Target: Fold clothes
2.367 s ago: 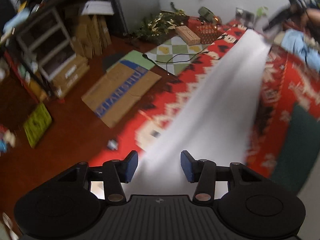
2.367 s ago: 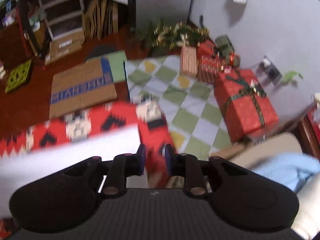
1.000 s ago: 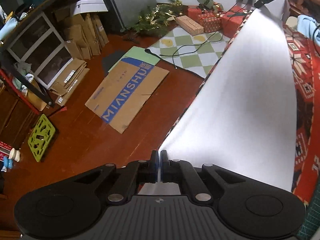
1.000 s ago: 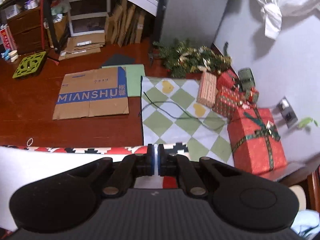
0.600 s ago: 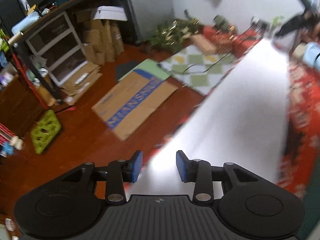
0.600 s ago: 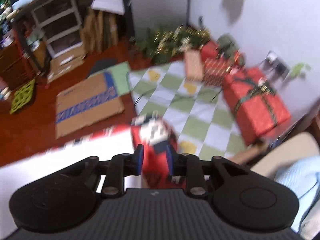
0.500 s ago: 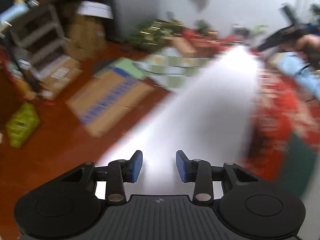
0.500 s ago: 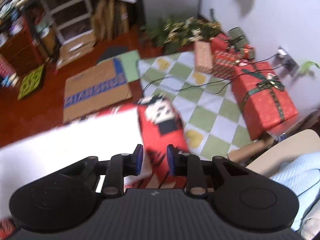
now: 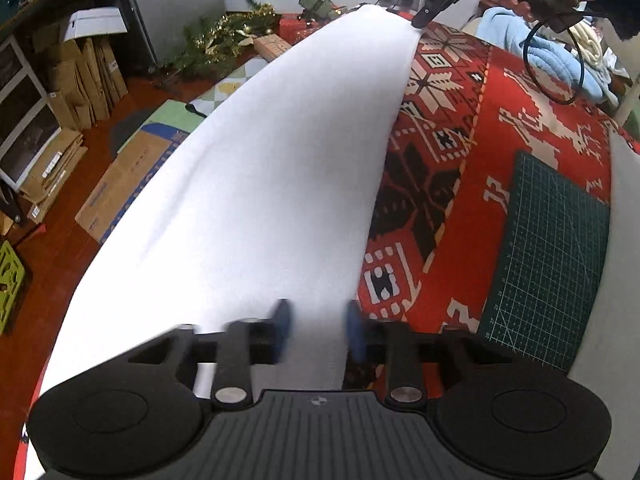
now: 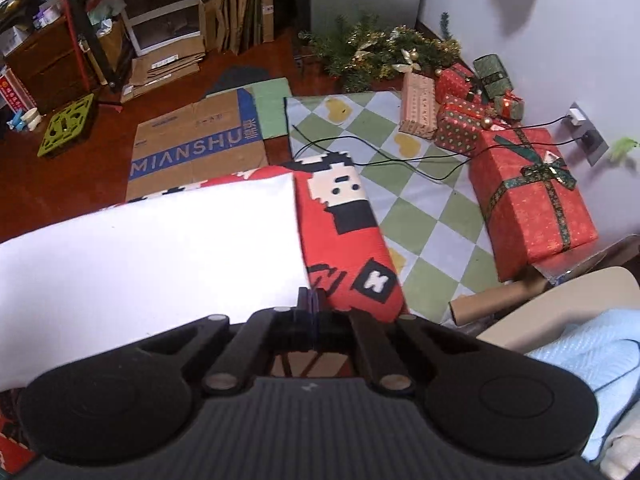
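A white cloth [image 9: 280,152] lies along a table under a red patterned cover [image 9: 460,128], beside a green cutting mat [image 9: 552,256]. The right tool [image 10: 311,300] is clamped on the cloth's corner; the left tool [image 9: 316,330] is spread open over it. Wrapped gifts [image 10: 528,196] and flattened cardboard [image 10: 196,144] lie on the floor.

The cloth [image 9: 272,168] is plain white, zero print on it. Under it the table cover [image 9: 480,128] is bright red with cream and black knit-style motifs (snowflakes, a reindeer, blocky pixel shapes). The cutting mat [image 9: 552,260] is dark green with a pale grid. Both grippers are black with blue pads [image 9: 283,320]. On the floor, the rug [image 10: 416,208] is a green and pale grey checker with yellow hearts, and the big gift box [image 10: 532,200] is red with dark green ribbon.
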The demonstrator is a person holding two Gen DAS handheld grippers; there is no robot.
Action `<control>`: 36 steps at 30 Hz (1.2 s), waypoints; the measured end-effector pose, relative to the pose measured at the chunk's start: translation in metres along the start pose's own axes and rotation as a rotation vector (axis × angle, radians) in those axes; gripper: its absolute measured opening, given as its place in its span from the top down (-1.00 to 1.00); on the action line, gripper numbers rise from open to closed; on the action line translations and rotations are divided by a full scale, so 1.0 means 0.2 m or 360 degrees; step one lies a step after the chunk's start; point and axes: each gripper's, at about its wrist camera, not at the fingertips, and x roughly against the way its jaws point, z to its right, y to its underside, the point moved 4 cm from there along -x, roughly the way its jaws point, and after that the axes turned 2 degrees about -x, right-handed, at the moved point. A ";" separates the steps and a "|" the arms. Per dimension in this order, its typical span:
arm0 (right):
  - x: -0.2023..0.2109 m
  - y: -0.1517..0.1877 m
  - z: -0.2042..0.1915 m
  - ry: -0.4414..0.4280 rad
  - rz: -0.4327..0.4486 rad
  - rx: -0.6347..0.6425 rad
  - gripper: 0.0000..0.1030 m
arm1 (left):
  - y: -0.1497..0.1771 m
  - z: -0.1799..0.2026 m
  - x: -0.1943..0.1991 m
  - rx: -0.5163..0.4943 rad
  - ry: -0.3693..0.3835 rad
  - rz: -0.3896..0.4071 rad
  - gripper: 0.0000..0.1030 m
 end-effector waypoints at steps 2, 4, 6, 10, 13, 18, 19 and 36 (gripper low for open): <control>0.02 0.01 0.04 0.0061 -0.0001 -0.0015 1.00 | -0.02 0.00 0.00 0.0033 0.0018 -0.0020 0.92; 0.06 0.03 0.11 0.0066 0.0010 -0.0059 1.00 | -0.04 0.00 0.03 0.0079 0.0047 -0.0020 0.92; 0.10 0.05 0.17 -0.0055 0.0048 -0.0134 1.00 | -0.04 0.01 0.05 0.0096 0.0049 -0.0012 0.92; 0.11 0.02 0.17 -0.0165 0.0065 -0.0210 0.78 | -0.02 0.00 0.03 0.0136 0.0001 -0.0041 0.88; 0.06 -0.02 0.11 -0.0142 0.0062 -0.0130 0.44 | -0.04 0.02 0.01 0.0127 -0.0036 -0.0063 0.75; -0.02 -0.03 -0.01 -0.0129 0.0027 -0.0011 0.99 | -0.04 0.10 0.03 -0.0010 -0.0051 -0.0053 0.44; -0.02 -0.03 -0.02 -0.0127 0.0018 0.0011 0.99 | -0.03 0.10 0.02 -0.0014 -0.0052 -0.0052 0.46; 0.05 0.04 0.01 0.0163 0.0056 0.0116 0.94 | -0.03 0.08 0.08 0.0240 -0.0007 -0.0018 0.50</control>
